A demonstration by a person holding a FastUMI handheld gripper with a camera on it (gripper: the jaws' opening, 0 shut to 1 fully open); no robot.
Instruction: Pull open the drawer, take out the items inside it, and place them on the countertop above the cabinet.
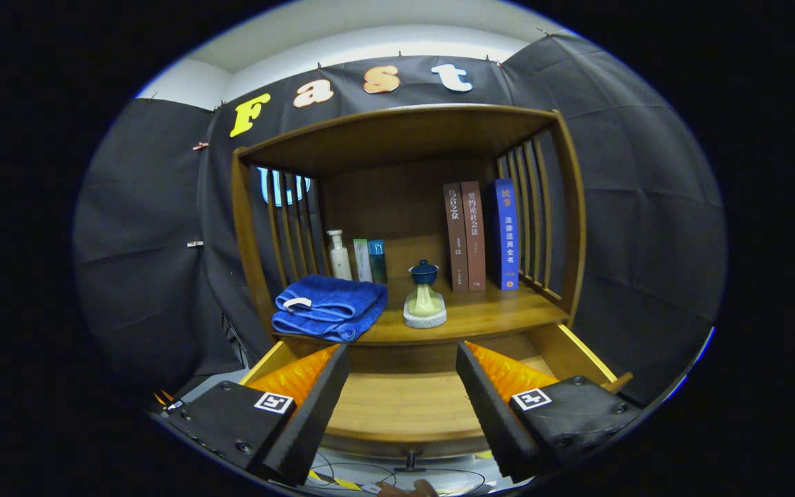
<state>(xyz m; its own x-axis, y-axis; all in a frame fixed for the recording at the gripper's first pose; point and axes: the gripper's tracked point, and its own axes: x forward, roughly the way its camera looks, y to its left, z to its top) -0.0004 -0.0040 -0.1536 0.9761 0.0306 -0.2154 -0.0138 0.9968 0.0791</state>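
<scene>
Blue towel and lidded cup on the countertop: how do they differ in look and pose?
The blue towel is soft, folded and lying flat, overhanging the countertop's front edge; the lidded cup is rigid and stands upright on a pale base. The towel is one colour; the cup has a dark blue lid over a pale body. The towel lies left of the cup. Both sit above the open drawer, beyond the open gripper.
</scene>
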